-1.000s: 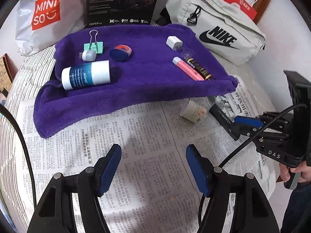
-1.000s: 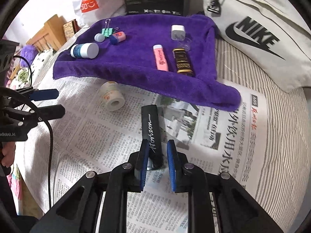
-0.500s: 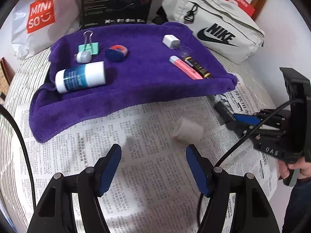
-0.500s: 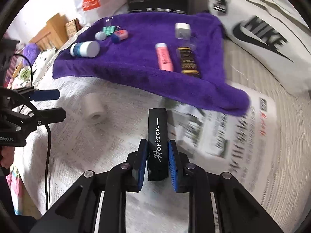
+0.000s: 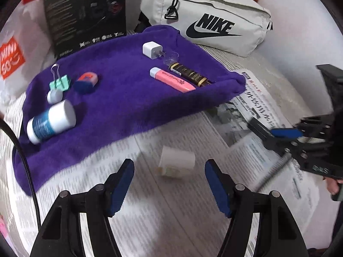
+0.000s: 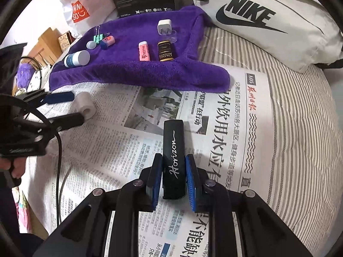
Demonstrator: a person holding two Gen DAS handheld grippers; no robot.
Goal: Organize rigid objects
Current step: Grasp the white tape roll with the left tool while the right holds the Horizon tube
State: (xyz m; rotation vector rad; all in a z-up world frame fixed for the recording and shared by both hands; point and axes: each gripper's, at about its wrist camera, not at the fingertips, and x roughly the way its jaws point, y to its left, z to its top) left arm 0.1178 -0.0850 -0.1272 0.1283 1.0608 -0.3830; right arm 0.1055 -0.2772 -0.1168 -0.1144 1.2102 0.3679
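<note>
I'm keeping the right gripper (image 6: 172, 181) clamped on the flat black plastic case with white script lettering (image 6: 173, 156), lifted off the newspaper (image 6: 120, 156), presumably to carry it to the purple fleece towel (image 6: 128, 68) where sorted items are lying. My left gripper (image 5: 169, 189) is closing, jaws partly wide, around the small white tape roll (image 5: 176, 163) lying on its side on the paper; the roll is sitting between the fingers, apparently not yet pinched. On the towel: blue-and-white bottle (image 5: 51, 121), mint binder clip (image 5: 60, 81), pink highlighter (image 5: 172, 82), white charger plug (image 5: 152, 50). The grey Nike bag (image 5: 214, 23) is crowding the far edge.
</note>
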